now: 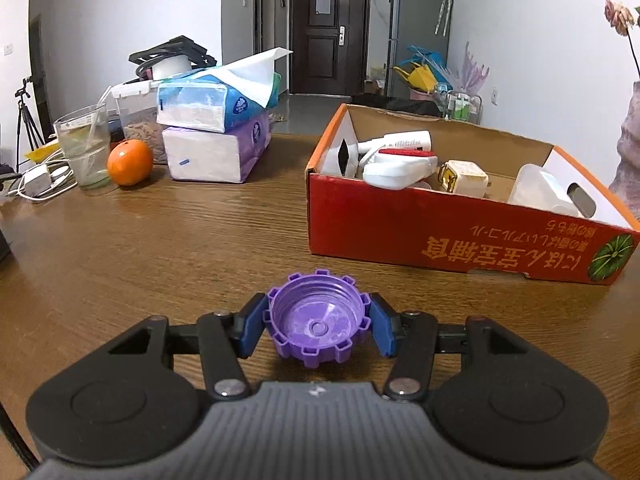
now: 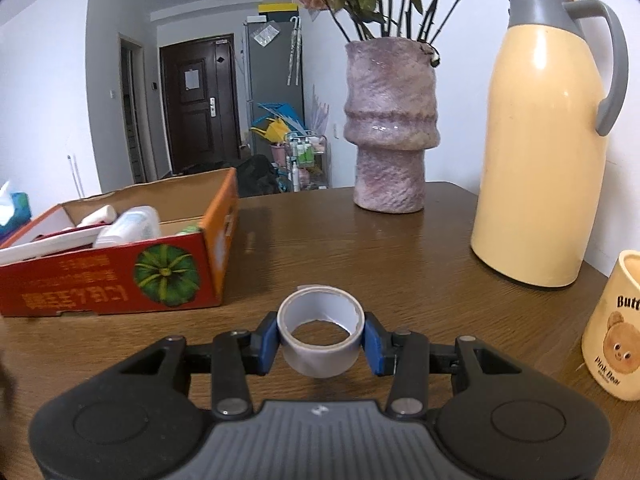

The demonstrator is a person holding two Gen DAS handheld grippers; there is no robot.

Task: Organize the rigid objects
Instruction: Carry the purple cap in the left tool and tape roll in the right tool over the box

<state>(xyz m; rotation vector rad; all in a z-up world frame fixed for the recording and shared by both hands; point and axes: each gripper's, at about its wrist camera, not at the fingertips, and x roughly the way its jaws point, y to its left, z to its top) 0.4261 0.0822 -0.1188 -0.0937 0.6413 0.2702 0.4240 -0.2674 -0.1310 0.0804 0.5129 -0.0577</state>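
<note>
A purple notched bottle cap (image 1: 318, 318), hollow side up, sits between the blue pads of my left gripper (image 1: 318, 326), which is shut on it just above the wooden table (image 1: 160, 240). My right gripper (image 2: 321, 340) is shut on a roll of grey tape (image 2: 320, 334), held a little over the table. The red and orange cardboard box (image 1: 460, 236) lies ahead and to the right of the left gripper; in the right wrist view the cardboard box (image 2: 120, 276) lies to the left. It holds white bottles (image 1: 400, 156) and a white container (image 1: 548, 194).
Tissue packs (image 1: 216, 136), an orange (image 1: 130, 162), a plastic cup (image 1: 84, 146) and cables stand at the far left. On the right side stand a purple vase (image 2: 390, 128), a cream thermos jug (image 2: 544, 136) and a bear mug (image 2: 614, 328).
</note>
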